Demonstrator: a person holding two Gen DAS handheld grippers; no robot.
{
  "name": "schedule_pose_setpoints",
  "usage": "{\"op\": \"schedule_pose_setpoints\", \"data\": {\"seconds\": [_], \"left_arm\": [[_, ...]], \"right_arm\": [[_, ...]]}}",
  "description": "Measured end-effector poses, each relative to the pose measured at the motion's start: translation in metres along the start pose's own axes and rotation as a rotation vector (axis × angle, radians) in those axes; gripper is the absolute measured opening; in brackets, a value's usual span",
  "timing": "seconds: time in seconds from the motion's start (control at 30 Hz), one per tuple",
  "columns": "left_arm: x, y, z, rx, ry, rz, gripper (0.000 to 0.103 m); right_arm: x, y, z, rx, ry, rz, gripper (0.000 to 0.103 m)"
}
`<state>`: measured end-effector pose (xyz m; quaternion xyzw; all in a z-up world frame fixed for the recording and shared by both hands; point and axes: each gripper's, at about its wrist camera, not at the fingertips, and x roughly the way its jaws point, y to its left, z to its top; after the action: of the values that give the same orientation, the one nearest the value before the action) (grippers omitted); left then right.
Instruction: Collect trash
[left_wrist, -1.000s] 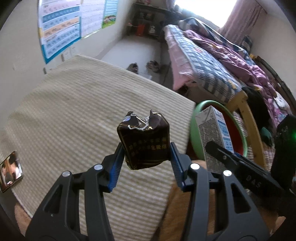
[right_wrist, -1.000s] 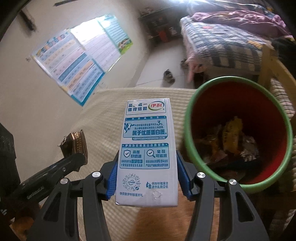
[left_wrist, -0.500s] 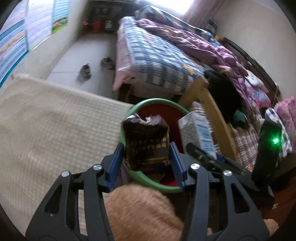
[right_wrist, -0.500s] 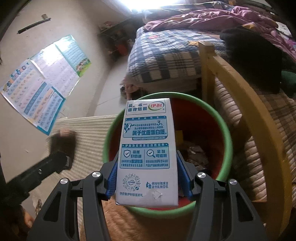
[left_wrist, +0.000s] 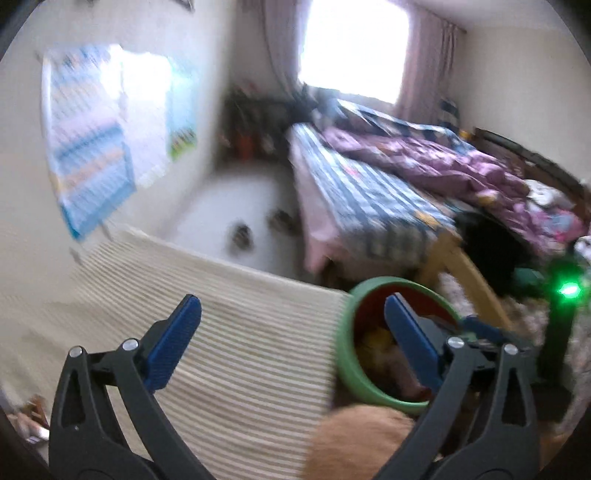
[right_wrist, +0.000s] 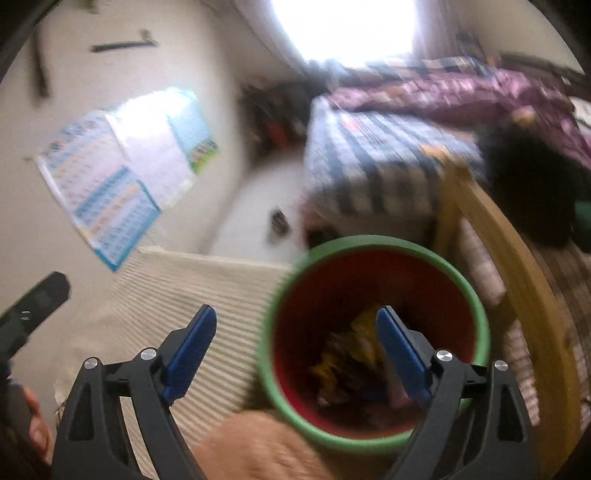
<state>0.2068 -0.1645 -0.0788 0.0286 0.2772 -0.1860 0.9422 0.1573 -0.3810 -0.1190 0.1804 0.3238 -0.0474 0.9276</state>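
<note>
Bedroom clutter frames a striped bench (left_wrist: 240, 350); at lower right of both views the green-rimmed bin (right_wrist: 373, 439) holds crumpled trash (right_wrist: 351, 362). Left hand-held gripper (left_wrist: 291, 321) and right hand-held gripper (right_wrist: 295, 332) have just sprung wide apart, nothing between the jaws. Beyond lies a checked bed (left_wrist: 369, 195).
</note>
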Motion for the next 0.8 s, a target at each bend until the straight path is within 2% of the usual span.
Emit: {"op": "schedule_pose_setpoints", "data": {"seconds": [0.07,0.13,0.17,0.23,0.33,0.4,0.53,0.8], "left_arm": [[-0.016,0.01,0.001,0.036,-0.044,0.071,0.097],[-0.029,0.022,0.001,0.047,-0.072,0.117,0.097],[-0.037,0.029,0.001,0.034,-0.091,0.133,0.098],[-0.046,0.041,0.001,-0.011,-0.11,0.14,0.098],[-0.054,0.058,0.001,-0.081,-0.105,0.136,0.098],[-0.058,0.062,0.0,-0.093,-0.106,0.145,0.098],[-0.059,0.068,-0.004,-0.09,-0.091,0.181,0.098],[-0.062,0.087,-0.011,-0.174,-0.057,0.155,0.098]], "right_arm": [[-0.02,0.018,0.001,-0.022,-0.132,0.029,0.096],[-0.042,0.037,-0.002,-0.046,-0.312,0.035,0.096],[-0.047,0.045,-0.004,-0.057,-0.367,0.018,0.096],[-0.05,0.062,-0.006,-0.096,-0.397,-0.025,0.096],[-0.037,0.084,-0.01,-0.175,-0.294,-0.008,0.096],[-0.034,0.094,-0.018,-0.189,-0.252,0.004,0.096],[-0.032,0.111,-0.03,-0.239,-0.208,0.023,0.096],[-0.027,0.131,-0.035,-0.268,-0.133,0.04,0.096]]}}
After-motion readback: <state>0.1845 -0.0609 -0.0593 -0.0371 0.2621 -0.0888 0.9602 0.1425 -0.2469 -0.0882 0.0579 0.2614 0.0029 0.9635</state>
